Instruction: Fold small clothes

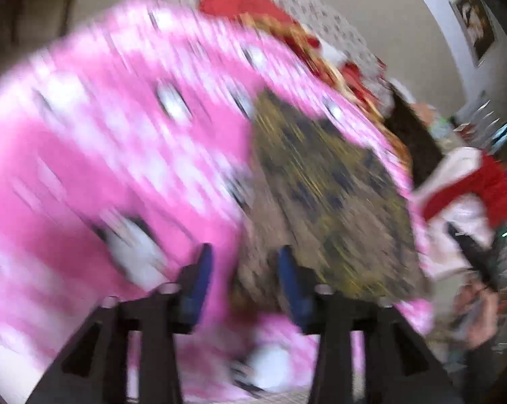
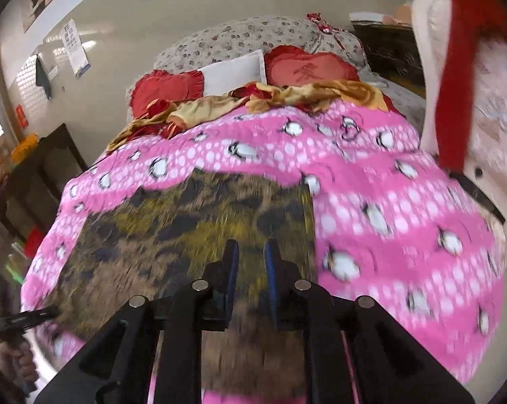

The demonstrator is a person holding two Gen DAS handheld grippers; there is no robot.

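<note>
Currently, no containers in my views; a leopard-print garment (image 2: pixel 192 222) lies spread flat on the pink penguin-print bedspread (image 2: pixel 388 202). My left gripper (image 1: pixel 245 282) and right gripper (image 2: pixel 250 262) both hover just over its near edge, fingers parted, holding nothing; motion blur hides contact.
</note>
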